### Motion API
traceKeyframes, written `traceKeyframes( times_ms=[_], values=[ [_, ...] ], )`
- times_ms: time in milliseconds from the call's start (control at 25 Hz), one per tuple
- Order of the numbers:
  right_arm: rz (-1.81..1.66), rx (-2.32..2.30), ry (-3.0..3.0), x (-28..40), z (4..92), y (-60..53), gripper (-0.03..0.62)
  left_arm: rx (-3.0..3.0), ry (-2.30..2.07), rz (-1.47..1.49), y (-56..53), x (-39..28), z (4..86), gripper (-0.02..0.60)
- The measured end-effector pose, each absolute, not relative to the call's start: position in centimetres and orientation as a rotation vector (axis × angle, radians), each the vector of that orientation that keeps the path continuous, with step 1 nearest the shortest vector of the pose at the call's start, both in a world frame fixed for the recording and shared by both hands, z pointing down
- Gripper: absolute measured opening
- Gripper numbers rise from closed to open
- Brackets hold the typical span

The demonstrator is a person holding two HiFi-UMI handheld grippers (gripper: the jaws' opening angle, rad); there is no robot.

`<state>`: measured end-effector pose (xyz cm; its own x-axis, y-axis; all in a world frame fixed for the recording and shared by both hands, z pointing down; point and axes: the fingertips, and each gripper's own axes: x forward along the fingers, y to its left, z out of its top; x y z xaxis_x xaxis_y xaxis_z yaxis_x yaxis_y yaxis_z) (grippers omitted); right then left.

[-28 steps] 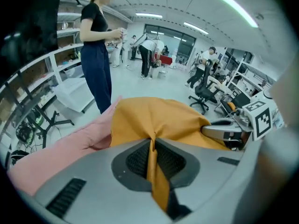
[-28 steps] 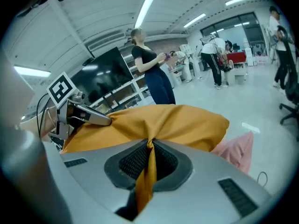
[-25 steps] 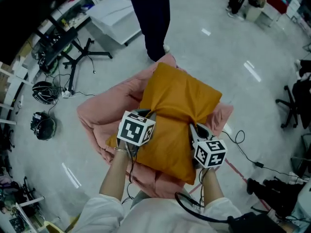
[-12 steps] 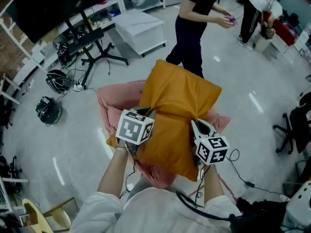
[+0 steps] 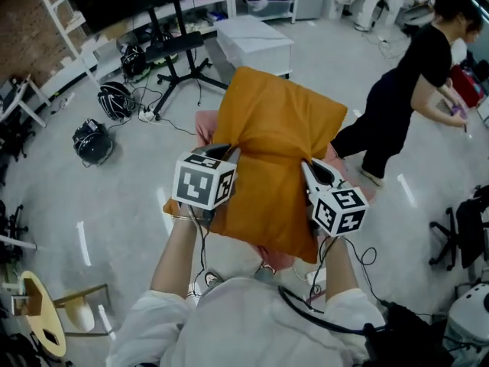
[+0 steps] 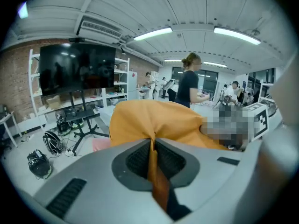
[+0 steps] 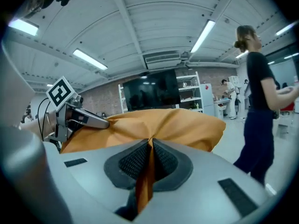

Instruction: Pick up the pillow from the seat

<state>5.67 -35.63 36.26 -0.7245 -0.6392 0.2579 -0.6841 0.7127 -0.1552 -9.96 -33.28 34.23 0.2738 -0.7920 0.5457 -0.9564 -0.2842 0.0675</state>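
The orange pillow [image 5: 273,147] hangs in the air in the middle of the head view, held up from both sides. My left gripper [image 5: 226,153] is shut on a fold of its left edge, and my right gripper [image 5: 306,167] is shut on a fold of its right edge. In the left gripper view, orange cloth [image 6: 154,120] is pinched between the pads of the left gripper [image 6: 152,146]. The right gripper view shows the same pinch on the pillow [image 7: 173,125] by the right gripper [image 7: 149,148]. The pink seat [image 5: 205,121] is almost wholly hidden below the pillow.
A person in black [image 5: 409,102] stands at the right. A white box [image 5: 256,40] and a screen stand [image 5: 172,52] are beyond the pillow. Dark helmets [image 5: 93,140] and cables lie on the floor at the left. A wooden chair [image 5: 46,319] is at the lower left.
The pillow has risen off the pink seat in both grippers, which stay shut on it. The view has swung round, and the person in black has walked from the back to the right.
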Motion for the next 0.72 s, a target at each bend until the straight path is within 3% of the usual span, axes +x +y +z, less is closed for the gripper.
traceKeyframes(
  times_ms=[400, 720],
  values=[
    [0.235, 0.711, -2.813, -13.3, 33.4, -26.9, 0.035, 1.955, -1.808, 0.393, -20.3, -27.9, 32.0, 0.025],
    [0.230, 0.447, -2.803, -25.7, 36.1, -18.3, 0.035, 1.766, -1.903, 0.321, -9.3, -39.0, 34.8, 0.025]
  ],
)
